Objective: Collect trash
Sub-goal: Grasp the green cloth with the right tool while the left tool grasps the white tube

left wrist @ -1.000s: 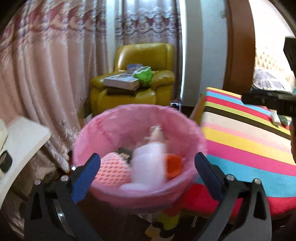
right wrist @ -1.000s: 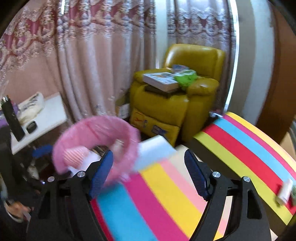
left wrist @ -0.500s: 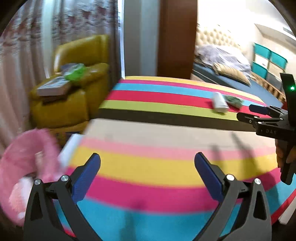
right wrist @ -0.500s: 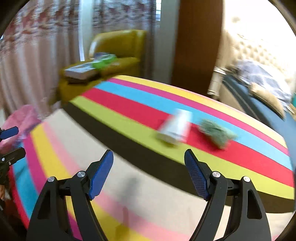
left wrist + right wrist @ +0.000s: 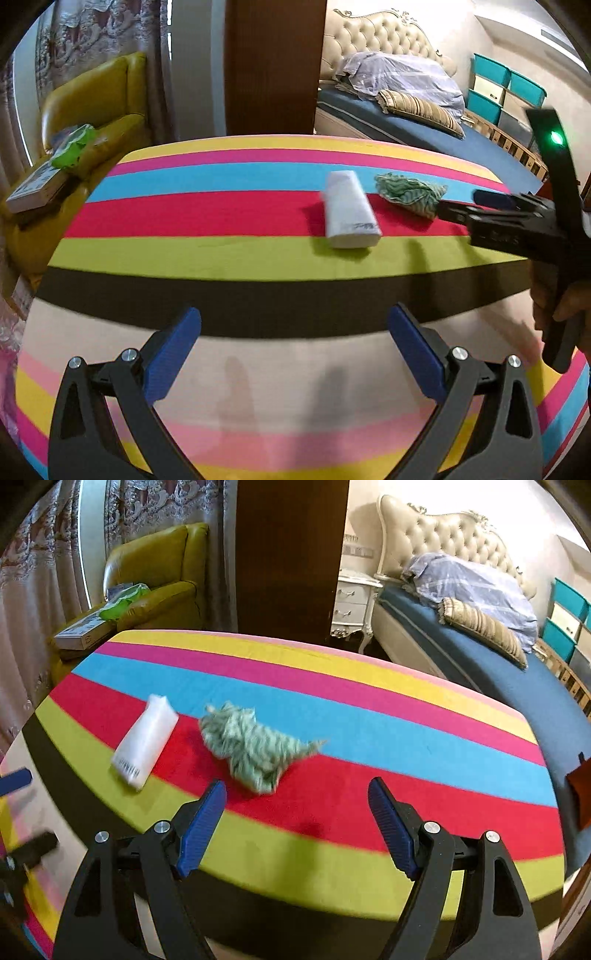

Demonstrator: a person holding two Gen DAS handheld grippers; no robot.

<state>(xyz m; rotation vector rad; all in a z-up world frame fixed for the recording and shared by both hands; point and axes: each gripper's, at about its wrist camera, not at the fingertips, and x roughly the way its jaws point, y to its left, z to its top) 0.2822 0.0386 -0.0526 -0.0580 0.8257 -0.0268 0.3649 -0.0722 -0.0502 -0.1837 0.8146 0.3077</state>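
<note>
Both the left gripper (image 5: pixel 293 354) and right gripper (image 5: pixel 295 825) hover with jaws wide and empty over the striped bench (image 5: pixel 369 716), where a white flat packet (image 5: pixel 146 742) and crumpled green-white wrapper (image 5: pixel 251 747) await collection.

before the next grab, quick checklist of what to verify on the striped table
1. Right gripper open with nothing between its fingers: ok.
2. Left gripper open and empty: ok.
3. Green crumpled wrapper lies loose on the striped table, ahead of the right gripper: ok.
4. White packet lies flat, apart from the wrapper: ok.
5. Picture sharp enough to aim: not ok, the trash is motion-blurred.
6. Trash bin in reach: cannot tell, it is not in view.
</note>
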